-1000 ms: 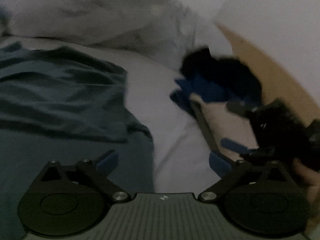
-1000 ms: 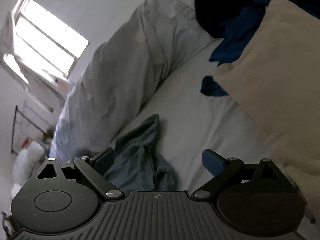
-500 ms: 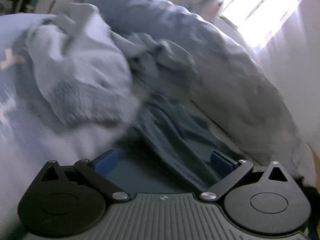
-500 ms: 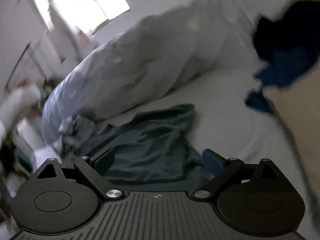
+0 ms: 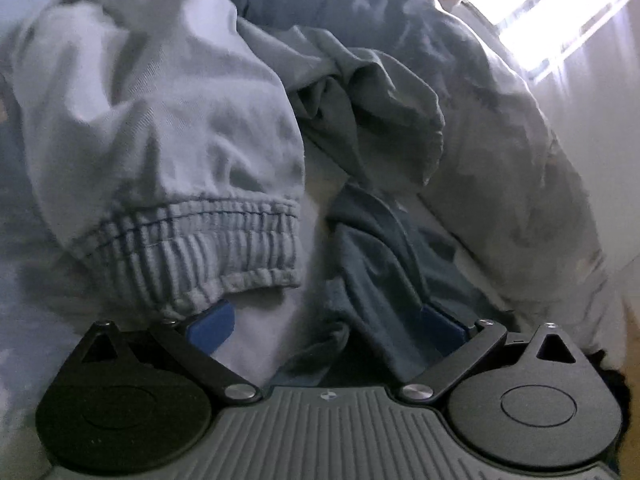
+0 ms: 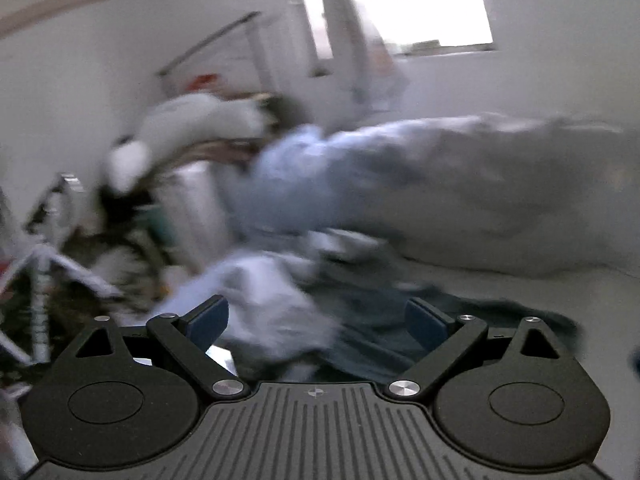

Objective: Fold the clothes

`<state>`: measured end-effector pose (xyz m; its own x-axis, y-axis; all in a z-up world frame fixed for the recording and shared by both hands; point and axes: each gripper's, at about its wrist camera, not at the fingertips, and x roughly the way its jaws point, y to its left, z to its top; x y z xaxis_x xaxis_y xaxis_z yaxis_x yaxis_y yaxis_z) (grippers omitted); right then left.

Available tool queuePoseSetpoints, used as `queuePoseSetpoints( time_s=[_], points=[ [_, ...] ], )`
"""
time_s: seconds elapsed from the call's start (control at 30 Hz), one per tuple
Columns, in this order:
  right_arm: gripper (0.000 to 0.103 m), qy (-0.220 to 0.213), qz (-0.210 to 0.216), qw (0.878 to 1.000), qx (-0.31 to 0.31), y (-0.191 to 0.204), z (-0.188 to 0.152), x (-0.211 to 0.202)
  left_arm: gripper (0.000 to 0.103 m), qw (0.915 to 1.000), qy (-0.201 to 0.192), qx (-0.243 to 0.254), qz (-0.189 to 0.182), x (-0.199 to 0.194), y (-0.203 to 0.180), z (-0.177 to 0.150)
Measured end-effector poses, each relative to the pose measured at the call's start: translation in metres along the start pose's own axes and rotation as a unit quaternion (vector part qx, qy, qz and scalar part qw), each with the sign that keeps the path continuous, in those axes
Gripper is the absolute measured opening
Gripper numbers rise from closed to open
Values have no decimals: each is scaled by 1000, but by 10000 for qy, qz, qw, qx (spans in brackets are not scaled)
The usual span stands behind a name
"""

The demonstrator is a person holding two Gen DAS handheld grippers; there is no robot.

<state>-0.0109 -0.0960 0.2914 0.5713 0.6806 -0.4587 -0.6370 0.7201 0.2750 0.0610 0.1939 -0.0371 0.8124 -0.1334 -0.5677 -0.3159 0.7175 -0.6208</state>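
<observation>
Two crumpled garments, pale beside dark teal.

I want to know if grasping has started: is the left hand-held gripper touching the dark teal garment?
Cannot tell. In the left wrist view the dark teal garment lies between the open fingers of the left hand-held gripper, overlapping the right finger, but contact is not plain.

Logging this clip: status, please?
Left gripper and right gripper open, empty. Teal shirt crumpled, unfolded. Pale elastic-cuffed garment crowding it.
</observation>
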Motion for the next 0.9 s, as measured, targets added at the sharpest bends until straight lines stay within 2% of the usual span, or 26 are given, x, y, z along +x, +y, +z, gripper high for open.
queuePoseSetpoints(
  time_s=[0.1, 0.17, 0.2, 0.27, 0.3, 0.33, 0.4, 0.47, 0.57, 0.63, 0.67, 0.8, 0.9],
  points=[
    [97, 176, 216, 9984, -501, 21, 35, 52, 103, 9999, 17, -31, -102, 10, -4, 0],
    [97, 330, 188, 9974, -607, 20, 50, 97, 95, 9999, 2, -33, -154, 14, -5, 0],
    [97, 442, 134, 9970, -626, 15, 57, 124, 74, 9999, 40, -22, -155, 15, -3, 0],
    [97, 623, -106, 9958, -664, -4, 63, 175, 47, 9998, 174, -67, -60, 20, 1, 2],
    [97, 695, -240, 9949, -686, -15, 64, 198, 42, 9998, 187, -85, -28, 20, 4, 1],
    [97, 797, -406, 9933, -727, -32, 64, 226, 30, 9997, 194, -131, -32, 20, 7, 1],
    [97, 980, -622, 9888, -942, -60, 55, 273, 19, 9995, 238, -215, -76, 19, 12, 1],
    [96, 1173, -801, 9847, -1012, -95, 41, 316, 17, 9995, 220, -207, -93, 17, 13, 0],
    [84, 1378, -837, 9795, -1207, -144, 15, 369, 16, 9993, 209, -299, -82, 17, 16, 2],
    [80, 1578, -958, 9738, -1329, -171, -2, 395, 15, 9992, 223, -337, -30, 17, 17, 5],
    [77, 1647, -1028, 9714, -1370, -183, -9, 406, 15, 9991, 238, -343, 3, 18, 16, 6],
    [75, 1807, -1335, 9608, -1623, -217, -26, 440, 15, 9992, 261, -307, 82, 21, 14, 6],
    [75, 1906, -1275, 9568, -1787, -232, -35, 452, 15, 9992, 232, -302, 101, 21, 13, 6]
  ],
)
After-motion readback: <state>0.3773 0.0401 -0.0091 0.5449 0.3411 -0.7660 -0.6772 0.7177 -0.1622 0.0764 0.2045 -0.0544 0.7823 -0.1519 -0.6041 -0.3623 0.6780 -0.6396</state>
